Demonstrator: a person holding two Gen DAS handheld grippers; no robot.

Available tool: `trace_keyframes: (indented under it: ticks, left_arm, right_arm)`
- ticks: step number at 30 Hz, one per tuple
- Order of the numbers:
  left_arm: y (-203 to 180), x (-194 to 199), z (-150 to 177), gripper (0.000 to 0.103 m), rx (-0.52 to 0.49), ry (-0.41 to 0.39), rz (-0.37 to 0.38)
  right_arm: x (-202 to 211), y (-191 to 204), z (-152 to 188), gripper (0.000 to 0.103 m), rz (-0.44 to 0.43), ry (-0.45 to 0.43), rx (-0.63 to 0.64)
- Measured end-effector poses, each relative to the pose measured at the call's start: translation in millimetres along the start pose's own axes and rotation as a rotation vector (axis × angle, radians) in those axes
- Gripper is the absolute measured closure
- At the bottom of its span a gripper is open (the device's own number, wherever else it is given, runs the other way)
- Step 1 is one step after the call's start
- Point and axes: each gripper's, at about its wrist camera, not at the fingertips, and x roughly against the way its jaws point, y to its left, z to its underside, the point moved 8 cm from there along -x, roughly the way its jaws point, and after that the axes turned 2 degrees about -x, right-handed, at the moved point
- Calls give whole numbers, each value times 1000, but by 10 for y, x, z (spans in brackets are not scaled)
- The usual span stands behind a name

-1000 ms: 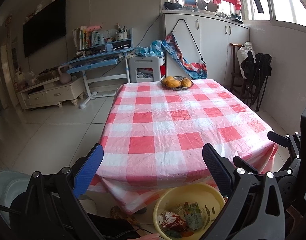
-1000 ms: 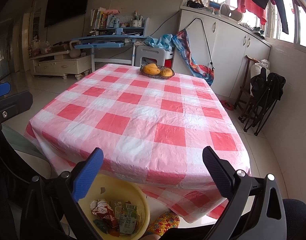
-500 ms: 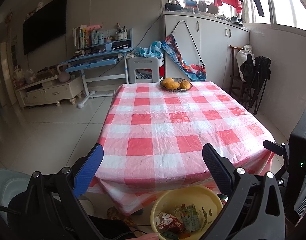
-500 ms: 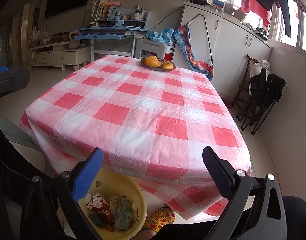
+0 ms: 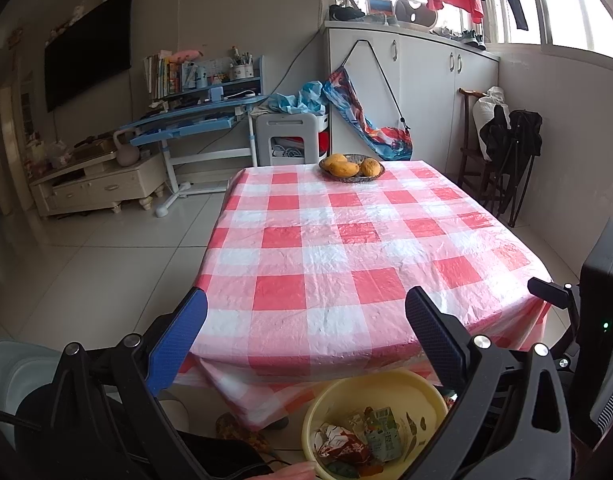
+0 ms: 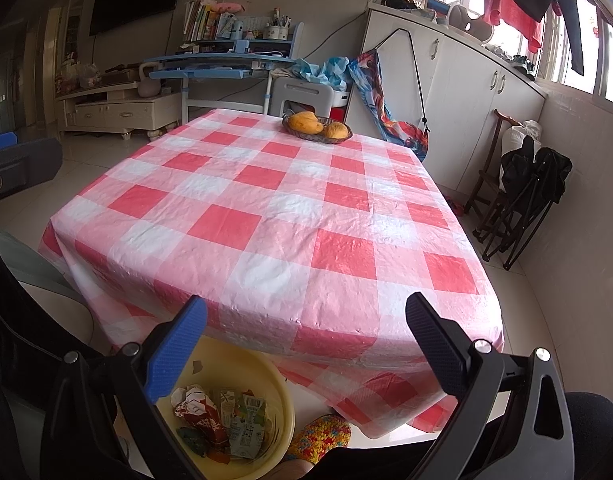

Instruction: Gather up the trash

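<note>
A yellow basin (image 5: 402, 390) sits low in front of the table and holds crumpled wrappers and cartons (image 5: 358, 440). It also shows in the right wrist view (image 6: 262, 376) with the trash (image 6: 222, 416) inside. My left gripper (image 5: 306, 320) is open and empty above the table's near edge. My right gripper (image 6: 306, 328) is open and empty over the same edge. The right gripper's body shows at the right of the left wrist view (image 5: 562, 300).
The table wears a red and white checked cloth (image 5: 346, 248). A bowl of mangoes (image 5: 352, 168) stands at its far end. A blue desk (image 5: 194, 124), a white stool (image 5: 290, 136), cabinets (image 5: 426, 92) and folded chairs (image 5: 506, 152) ring the room.
Both grippers have drawn back and risen a little from the table, so the basin sits slightly lower in view. Both stay open.
</note>
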Motion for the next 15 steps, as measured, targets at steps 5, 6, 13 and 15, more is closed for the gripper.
trace_keyframes:
  ticks: [5, 6, 13, 15]
  left_arm:
    - [2, 3, -2, 7, -3, 0, 0]
    - [0, 1, -1, 7, -4, 0, 1]
    - [1, 4, -5, 7, -2, -1, 1]
    - [-3, 0, -3, 7, -2, -1, 2]
  right_arm:
    - [-6, 1, -4, 8, 0, 0, 1]
    - [-7, 0, -2, 8, 0, 0, 0]
    - [-6, 2, -4, 8, 0, 1, 2]
    - [-7, 0, -2, 8, 0, 0, 1]
